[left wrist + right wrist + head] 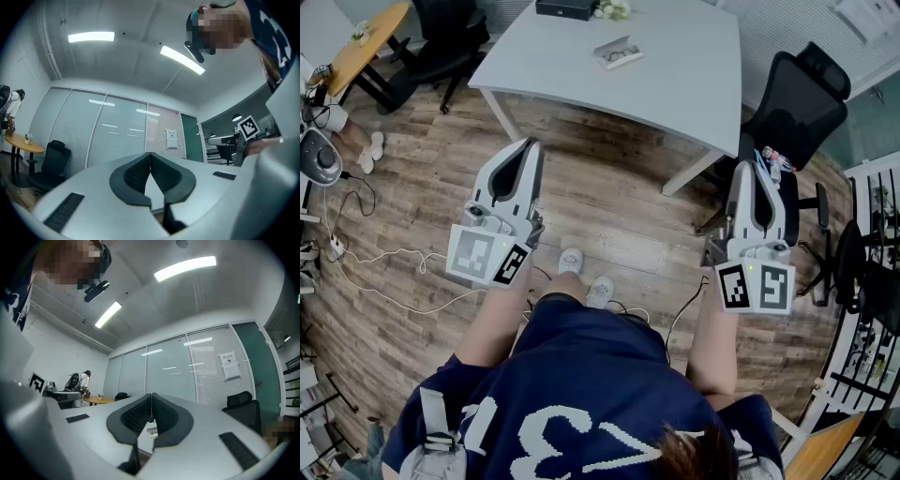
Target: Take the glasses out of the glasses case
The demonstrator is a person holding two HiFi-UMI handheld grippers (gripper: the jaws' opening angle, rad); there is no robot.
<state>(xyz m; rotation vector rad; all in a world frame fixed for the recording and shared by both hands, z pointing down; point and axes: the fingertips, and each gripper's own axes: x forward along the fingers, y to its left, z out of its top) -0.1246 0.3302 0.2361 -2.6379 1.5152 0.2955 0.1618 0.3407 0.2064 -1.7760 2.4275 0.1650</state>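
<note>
Jaws together (both); left gripper point(531, 144), right gripper point(750, 170) tipped slightly upward.

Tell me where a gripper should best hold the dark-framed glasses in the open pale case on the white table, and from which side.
Probably the bridge between the lenses of the dark-framed glasses, coming from straight above: they seem to lie flat in the open pale case on the white table, so only their top is free.

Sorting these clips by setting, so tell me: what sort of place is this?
Probably an office meeting room: a white rectangular table, a black swivel office chair beside it, and a glass partition wall with slatted blinds.
</note>
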